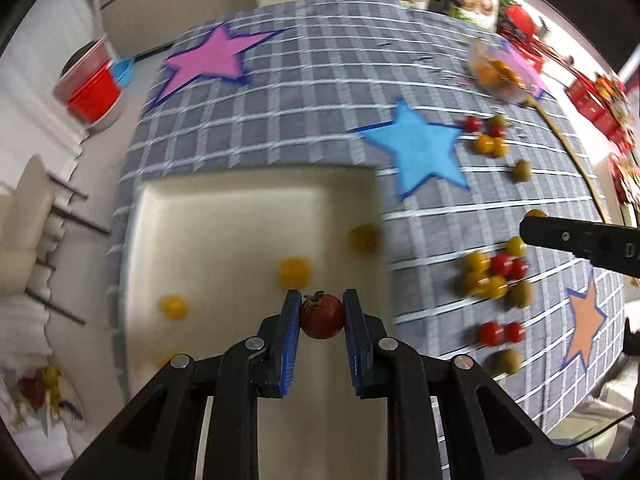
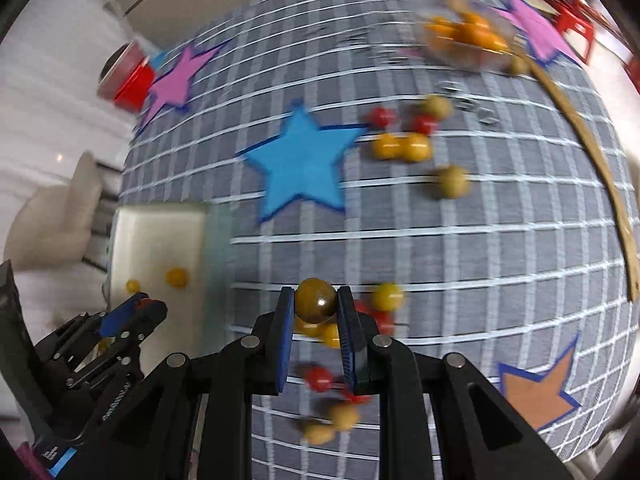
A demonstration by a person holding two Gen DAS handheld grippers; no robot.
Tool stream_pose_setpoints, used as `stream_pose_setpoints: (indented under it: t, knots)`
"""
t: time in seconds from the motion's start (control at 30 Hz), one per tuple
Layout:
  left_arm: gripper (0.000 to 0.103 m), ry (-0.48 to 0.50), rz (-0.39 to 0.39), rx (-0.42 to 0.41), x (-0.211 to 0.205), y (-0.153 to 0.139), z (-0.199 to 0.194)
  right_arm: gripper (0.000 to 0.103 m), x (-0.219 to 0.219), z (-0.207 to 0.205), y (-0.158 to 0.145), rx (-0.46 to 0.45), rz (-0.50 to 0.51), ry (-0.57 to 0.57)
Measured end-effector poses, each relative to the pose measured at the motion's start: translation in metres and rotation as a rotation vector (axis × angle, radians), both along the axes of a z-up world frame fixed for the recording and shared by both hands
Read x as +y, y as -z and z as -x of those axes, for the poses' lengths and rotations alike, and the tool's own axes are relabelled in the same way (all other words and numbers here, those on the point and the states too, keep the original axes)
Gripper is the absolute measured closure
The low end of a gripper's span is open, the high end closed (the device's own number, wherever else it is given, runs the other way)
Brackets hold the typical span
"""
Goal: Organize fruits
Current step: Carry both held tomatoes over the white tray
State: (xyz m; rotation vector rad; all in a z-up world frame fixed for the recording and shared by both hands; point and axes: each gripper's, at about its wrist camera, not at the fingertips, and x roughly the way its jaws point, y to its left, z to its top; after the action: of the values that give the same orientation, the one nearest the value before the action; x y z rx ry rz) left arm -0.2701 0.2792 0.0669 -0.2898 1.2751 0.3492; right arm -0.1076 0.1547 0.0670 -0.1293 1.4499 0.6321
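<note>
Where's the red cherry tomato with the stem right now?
In the left wrist view, the red cherry tomato sits clamped in the left tool, above the cream rectangular tray.

A grey checked cloth [image 1: 320,92] covers the table, with a pink star [image 1: 208,60], a blue star [image 1: 420,150] and an orange star [image 1: 585,322] lying flat on it. A thin wooden strip [image 2: 600,168] curves along the right side of the cloth. Off the table to the left stand a red bucket [image 1: 94,92] and a pale chair [image 1: 28,208].
</note>
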Motion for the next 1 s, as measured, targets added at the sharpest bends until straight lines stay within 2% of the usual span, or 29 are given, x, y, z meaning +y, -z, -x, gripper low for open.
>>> stream_pose_setpoints:
  t: [0.3,0.6,1.0]
  knots:
    - [0.080,-0.109,-0.001,0.023,0.046,0.022,0.038,0.080,0.082,0.034,0.000,0.012,-0.021,-0.141]
    - [0.080,-0.099,-0.027,0.045,0.058,0.041,0.046,0.080,0.142,0.038,0.028,0.023,0.026,-0.214]
    - [0.080,-0.062,-0.056,0.054,0.051,0.049,0.048,0.079,0.171,0.030,0.065,0.027,0.118,-0.228]
